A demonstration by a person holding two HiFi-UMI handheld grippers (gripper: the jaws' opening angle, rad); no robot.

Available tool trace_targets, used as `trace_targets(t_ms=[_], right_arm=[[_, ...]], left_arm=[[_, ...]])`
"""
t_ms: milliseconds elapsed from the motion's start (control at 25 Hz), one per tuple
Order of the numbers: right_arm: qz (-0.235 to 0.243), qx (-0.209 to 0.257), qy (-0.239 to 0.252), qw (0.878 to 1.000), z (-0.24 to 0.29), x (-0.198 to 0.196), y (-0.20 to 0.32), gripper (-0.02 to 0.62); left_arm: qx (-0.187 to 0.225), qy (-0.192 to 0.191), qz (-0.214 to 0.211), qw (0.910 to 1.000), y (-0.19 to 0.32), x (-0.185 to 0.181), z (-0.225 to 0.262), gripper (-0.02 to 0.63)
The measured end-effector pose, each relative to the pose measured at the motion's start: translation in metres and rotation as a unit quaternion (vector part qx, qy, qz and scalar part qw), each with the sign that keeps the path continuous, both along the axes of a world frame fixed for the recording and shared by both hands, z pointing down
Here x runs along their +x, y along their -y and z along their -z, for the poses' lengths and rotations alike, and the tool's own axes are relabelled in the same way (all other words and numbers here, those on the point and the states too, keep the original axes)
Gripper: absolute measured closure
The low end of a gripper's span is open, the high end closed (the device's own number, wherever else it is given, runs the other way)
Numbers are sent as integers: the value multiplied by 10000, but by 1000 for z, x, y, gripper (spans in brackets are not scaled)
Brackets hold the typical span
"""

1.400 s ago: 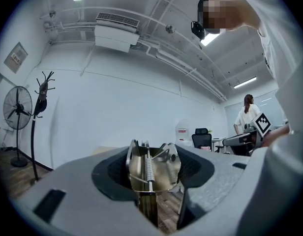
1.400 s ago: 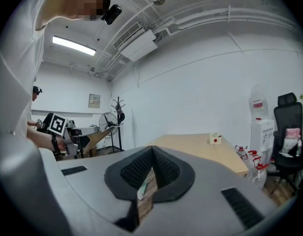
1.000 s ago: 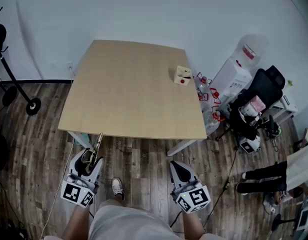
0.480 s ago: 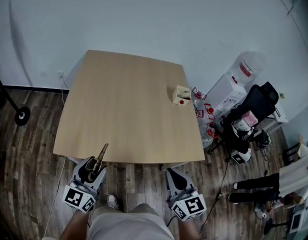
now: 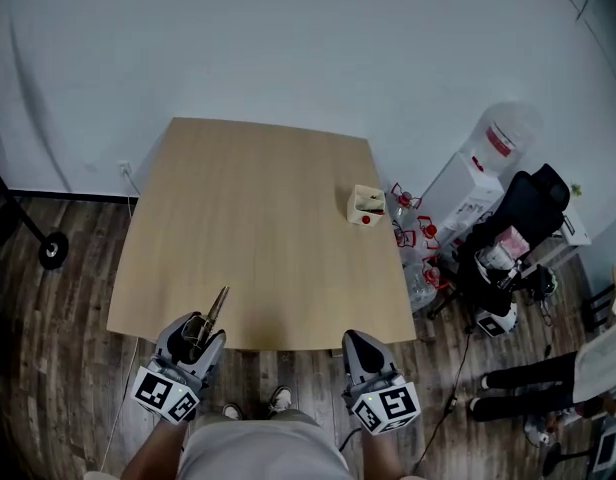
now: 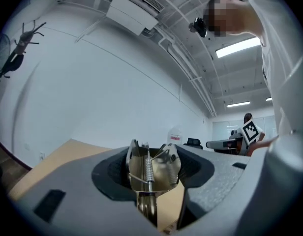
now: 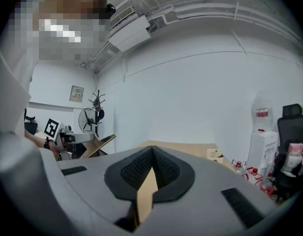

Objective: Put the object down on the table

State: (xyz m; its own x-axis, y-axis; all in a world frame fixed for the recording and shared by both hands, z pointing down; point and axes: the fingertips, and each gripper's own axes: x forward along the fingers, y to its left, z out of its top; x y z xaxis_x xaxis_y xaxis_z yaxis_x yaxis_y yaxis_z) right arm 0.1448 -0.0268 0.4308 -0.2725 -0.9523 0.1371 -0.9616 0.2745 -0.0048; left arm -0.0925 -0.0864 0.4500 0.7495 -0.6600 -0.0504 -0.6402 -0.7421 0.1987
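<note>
My left gripper (image 5: 195, 336) is shut on a brass-coloured metal spring clamp (image 5: 216, 308), which sticks out forward over the near edge of the wooden table (image 5: 258, 208). In the left gripper view the clamp (image 6: 150, 167) fills the space between the jaws, its coil spring and plates upright. My right gripper (image 5: 359, 352) hovers at the table's near edge to the right, shut and empty. In the right gripper view the right gripper (image 7: 152, 154) has its jaw tips touching, with only tabletop showing below them.
A small cream box (image 5: 366, 205) with a red spot stands near the table's right edge. A water dispenser (image 5: 466, 168), several bottles (image 5: 413, 218) and a black office chair (image 5: 523, 203) crowd the floor to the right. A stand's base (image 5: 50, 248) is at the left.
Both grippers have come forward to the table's near edge. The clamp's tip now reaches over the tabletop. The left grip is unchanged.
</note>
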Motion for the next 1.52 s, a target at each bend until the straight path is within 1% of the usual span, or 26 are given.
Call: trace_targets(t_ms=[200,360,520,760,1000,1080,1240,1520], right_arm=[[27,244,-26,9997,15,35,31,597],[106,116,96,9998,5,47,40,597],[283,-29,179,9994,-6,46,51,597],[548,-50,198,9983,-11,35,65,597],[539,-236,237,9980,-23,40,59,597],[520,-297,225,9979,-26,42,56,597],[476,-390,203,9979,-32,46,51,597],[452,-551,116,9974,-37,47,44,597]], left_arm=[[132,-49,131,9998,22,18,17,373],[125,59,302,9994,28,25,15,373],[133,272,469,9984,31,25,11,373],[176,647,700,9953,47,19,-4,373],[220,991,848,9912,83,16,-24,373],[259,1169,801,9896,96,19,-32,373],[278,1659,563,9841,115,35,-58,373],[182,2516,-41,9676,134,74,-118,373]])
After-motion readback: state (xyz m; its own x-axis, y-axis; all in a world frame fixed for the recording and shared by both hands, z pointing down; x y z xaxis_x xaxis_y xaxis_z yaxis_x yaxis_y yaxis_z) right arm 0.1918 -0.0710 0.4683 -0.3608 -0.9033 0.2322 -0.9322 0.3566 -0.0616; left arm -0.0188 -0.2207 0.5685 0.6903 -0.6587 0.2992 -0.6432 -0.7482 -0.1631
